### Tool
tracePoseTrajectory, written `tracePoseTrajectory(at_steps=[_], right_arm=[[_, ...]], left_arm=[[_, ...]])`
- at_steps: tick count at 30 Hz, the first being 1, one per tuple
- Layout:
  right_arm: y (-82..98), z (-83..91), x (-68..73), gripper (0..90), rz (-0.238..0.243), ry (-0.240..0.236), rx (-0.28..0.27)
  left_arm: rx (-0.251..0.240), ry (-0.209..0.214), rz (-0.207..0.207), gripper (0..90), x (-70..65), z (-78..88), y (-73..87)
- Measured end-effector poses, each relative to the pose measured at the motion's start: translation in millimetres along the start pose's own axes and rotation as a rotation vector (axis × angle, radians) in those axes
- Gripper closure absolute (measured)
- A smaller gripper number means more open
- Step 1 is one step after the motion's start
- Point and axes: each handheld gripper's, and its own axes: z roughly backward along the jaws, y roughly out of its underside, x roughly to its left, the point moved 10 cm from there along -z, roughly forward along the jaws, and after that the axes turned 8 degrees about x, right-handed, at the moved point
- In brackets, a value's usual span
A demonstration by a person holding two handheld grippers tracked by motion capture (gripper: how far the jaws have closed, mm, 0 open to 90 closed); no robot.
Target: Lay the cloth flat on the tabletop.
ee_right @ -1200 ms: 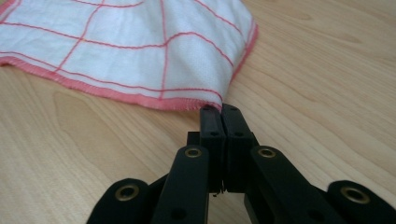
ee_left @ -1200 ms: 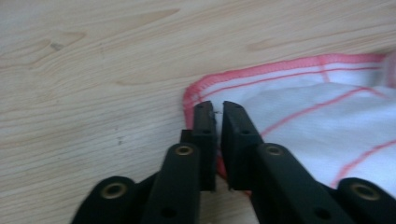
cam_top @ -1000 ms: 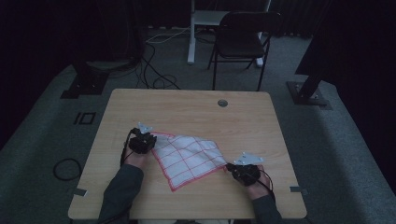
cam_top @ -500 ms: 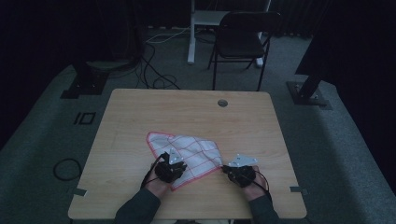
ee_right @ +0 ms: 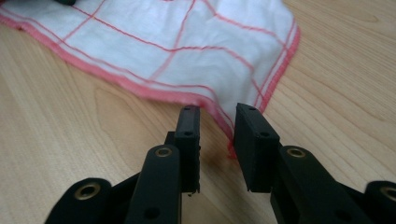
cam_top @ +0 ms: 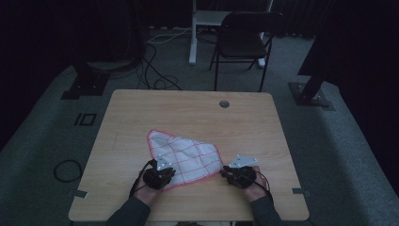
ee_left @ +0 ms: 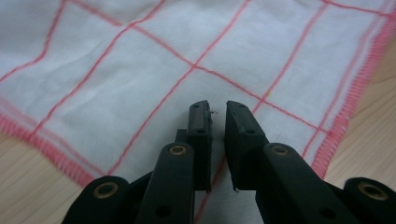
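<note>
Two grippers are seen at the near edge of a white cotton cloth w/ red grid lines & red stitched hem, folded & lying flat on the light wooden desk. Step in hand, as judged: a fold being laid down & let go. Left gripper is held over the cloth, jaws slightly apart, nothing pinched. Right gripper jaws have just been opening; the hem corner lies between them, unclamped. Next move, prob.: both backed clear w/o dragging fabric, then a fresh edge picked for another fold.
</note>
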Motion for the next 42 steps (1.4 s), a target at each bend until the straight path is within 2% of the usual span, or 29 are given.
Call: tracePoseTrajectory(at_steps=[6, 9, 12, 16, 21, 23, 27, 32, 35, 38, 42], right_arm=[[-4.7, 3.3, 3.0, 69.4, 0.015, -0.021, -0.028], [-9.0, 3.8, 1.4, 70.3, 0.006, -0.011, -0.038], [-14.3, -0.4, -1.2, 72.1, -0.002, 0.007, -0.037], [-24.8, -6.3, -2.9, 74.5, -0.010, 0.020, -0.046], [-40.8, -12.2, -4.7, 75.5, -0.017, 0.024, -0.067], [-45.4, -14.1, -4.5, 75.5, -0.017, 0.022, -0.071], [-48.7, -16.8, -3.1, 75.5, -0.022, 0.014, -0.079], [-46.8, -18.2, -3.7, 75.4, -0.034, 0.009, -0.080], [-45.3, -18.4, -5.5, 75.3, -0.036, 0.009, -0.080], [-43.8, -18.3, -6.3, 75.3, -0.042, 0.009, -0.079], [-42.6, -16.8, -7.5, 75.0, -0.044, 0.009, -0.082]], left_arm=[[0.002, -0.046, 0.050, 80.4, 26.5, 8.0, 10.8], [0.010, -0.087, 0.068, 78.7, 37.6, 9.9, 12.4], [0.009, -0.101, 0.081, 77.8, 38.5, 10.0, 8.6], [-0.030, -0.068, 0.050, 74.2, 23.2, 7.0, -10.7], [-0.098, -0.050, -0.002, 66.5, 7.8, 2.8, -49.9], [-0.118, -0.055, -0.019, 63.2, 7.4, 0.7, -67.3], [-0.133, -0.060, -0.016, 57.3, 15.7, -11.4, -97.9], [-0.099, -0.046, -0.006, 50.5, 20.1, -31.1, -120.0], [-0.074, 0.010, -0.015, 45.4, 15.7, -42.3, -130.7], [-0.035, 0.047, -0.031, 41.8, 11.0, -52.4, -134.5], [0.060, 0.044, -0.034, 43.8, 9.7, -65.3, -127.2]])
